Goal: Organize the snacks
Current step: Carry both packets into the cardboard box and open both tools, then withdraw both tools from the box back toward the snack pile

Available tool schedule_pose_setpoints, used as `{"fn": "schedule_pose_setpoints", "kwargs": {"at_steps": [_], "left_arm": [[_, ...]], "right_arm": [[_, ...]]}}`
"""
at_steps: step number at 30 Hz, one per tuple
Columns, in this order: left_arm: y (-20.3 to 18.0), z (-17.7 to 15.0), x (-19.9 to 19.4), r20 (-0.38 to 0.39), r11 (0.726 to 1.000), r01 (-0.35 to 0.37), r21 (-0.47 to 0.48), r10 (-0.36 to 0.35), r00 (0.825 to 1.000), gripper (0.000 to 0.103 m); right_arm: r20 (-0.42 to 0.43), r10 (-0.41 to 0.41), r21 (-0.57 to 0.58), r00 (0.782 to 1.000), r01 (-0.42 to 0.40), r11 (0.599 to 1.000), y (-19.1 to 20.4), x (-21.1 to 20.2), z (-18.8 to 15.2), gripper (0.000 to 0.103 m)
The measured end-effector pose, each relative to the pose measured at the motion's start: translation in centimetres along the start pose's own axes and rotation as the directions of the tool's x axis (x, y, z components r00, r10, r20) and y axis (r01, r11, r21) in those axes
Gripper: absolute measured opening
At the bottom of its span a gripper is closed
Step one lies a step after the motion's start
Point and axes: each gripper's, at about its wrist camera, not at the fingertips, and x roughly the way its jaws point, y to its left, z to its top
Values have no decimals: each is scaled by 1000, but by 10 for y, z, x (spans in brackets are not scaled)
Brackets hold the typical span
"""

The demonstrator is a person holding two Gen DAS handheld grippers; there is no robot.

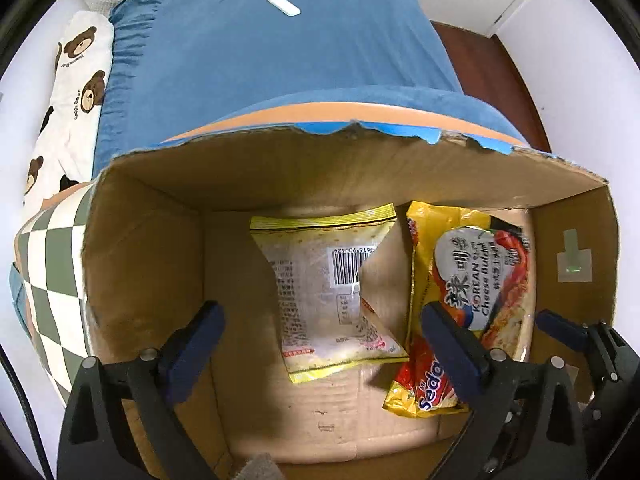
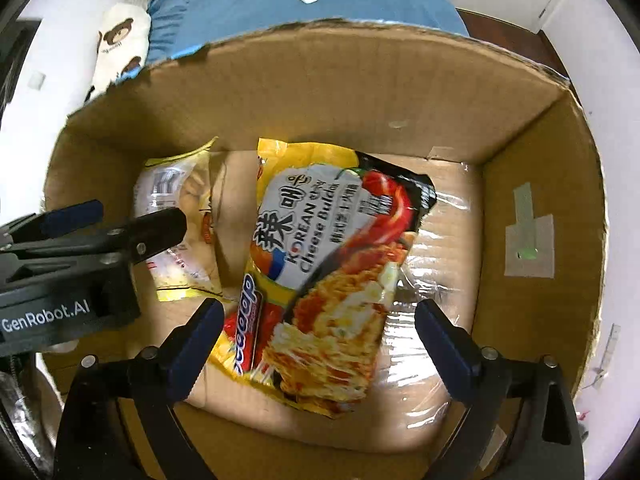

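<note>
An open cardboard box (image 1: 280, 168) (image 2: 360, 80) holds two noodle packets on its floor. A pale yellow packet (image 1: 324, 292) (image 2: 176, 216) lies back side up with its barcode showing. A yellow-and-red Korean cheese noodle packet (image 1: 468, 292) (image 2: 324, 272) lies to its right. My left gripper (image 1: 324, 356) is open and empty above the box, over the pale packet; it also shows in the right wrist view (image 2: 120, 220). My right gripper (image 2: 316, 352) is open and empty, its fingers either side of the cheese packet, not touching it. Its finger (image 1: 568, 332) shows in the left wrist view.
A bed with a blue cover (image 1: 280, 48) stands behind the box, with a white remote (image 1: 283, 5) on it and a bear-print pillow (image 1: 76, 80) at left. A checkered cloth (image 1: 48, 272) lies left of the box. Tape patches (image 2: 528, 240) stick to the box's right wall.
</note>
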Motion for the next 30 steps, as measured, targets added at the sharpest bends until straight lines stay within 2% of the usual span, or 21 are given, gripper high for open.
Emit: {"fn": "schedule_pose_setpoints", "kwargs": {"at_steps": [5,10,14,17,21,27,30], "left_arm": [[1,-14,-17,33,1000,-7,-14,8,999,101],[1,-41,-42,83,999,-24,-36,27,996,101],[8,-64,-62,136,998,-28,-55,35,990,101],[11,-82,-79,182,998,-28,-62,39,983,101],[8,-107,-106,258,998,-21,-65,37,965,101],[3,-155,-155,390,997,-43,-61,64,919,99],[6,-176,-171,428,997,-42,-63,65,901,99]], "right_arm": [[33,-2,30,999,1,1000,-13,-32,-16,98],[74,-5,56,997,1,998,2,-77,-42,98],[130,-7,59,992,0,998,7,-98,-68,98],[172,-8,61,985,-3,998,26,-111,-79,98],[250,-18,52,968,5,999,38,-133,-101,98],[370,-20,40,929,5,999,57,-173,-136,97],[415,0,34,910,-16,999,62,-192,-161,96]]}}
